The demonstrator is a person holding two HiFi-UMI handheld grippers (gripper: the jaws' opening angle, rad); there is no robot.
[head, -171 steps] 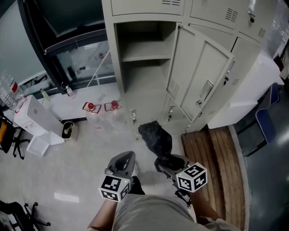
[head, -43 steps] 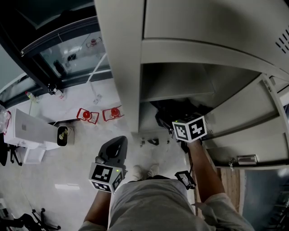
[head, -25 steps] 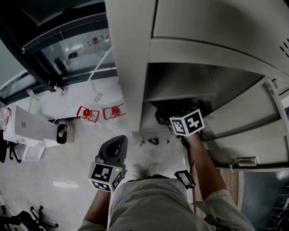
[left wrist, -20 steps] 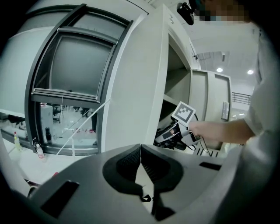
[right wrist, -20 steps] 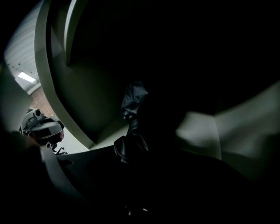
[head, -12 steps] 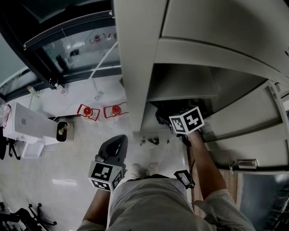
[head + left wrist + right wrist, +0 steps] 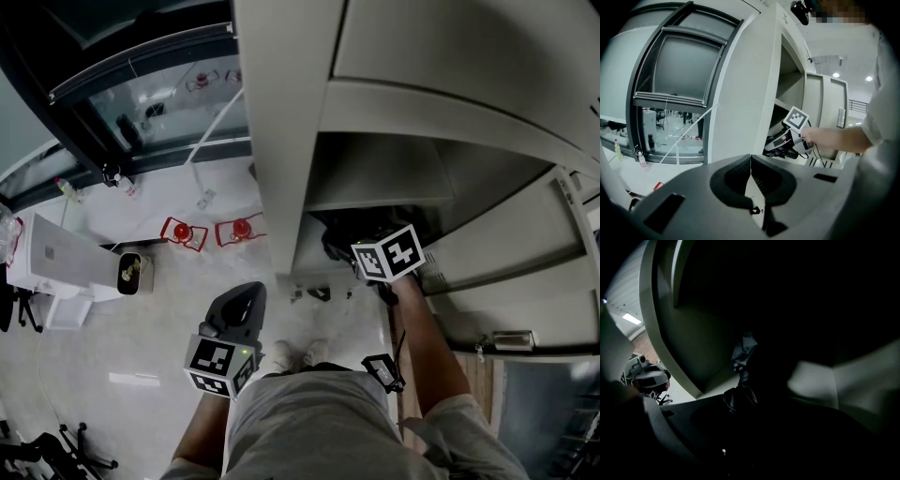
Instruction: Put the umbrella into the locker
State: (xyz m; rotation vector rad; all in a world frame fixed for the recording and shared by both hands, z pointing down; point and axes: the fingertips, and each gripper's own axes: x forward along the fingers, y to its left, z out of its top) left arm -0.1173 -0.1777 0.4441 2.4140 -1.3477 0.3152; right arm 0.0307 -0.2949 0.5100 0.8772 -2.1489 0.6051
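Two claws, only one busy. R claw (image 7: 771, 149) is inside the lower bay of the locker (image 7: 281, 141), jaws spread wide & just been opening. The black umbrella (image 7: 743, 373) lies on the bay floor right at their tips, fabric bunched just ahead. No pinch on it that I can see, tho it's dark in there. L claw (image 7: 750, 159) hangs outside over the floor, jaws pressed together, nothing in them.

Step in hand, I'd judge: let go & back out. To do it well, hold the jaws wide till clear of the fabric. Pull straight back along the way in so no fold snags & drags the umbrella to the lip. Check it sits well inside, bc the door (image 7: 506, 272) has yet to swing shut. L claw is free for that.
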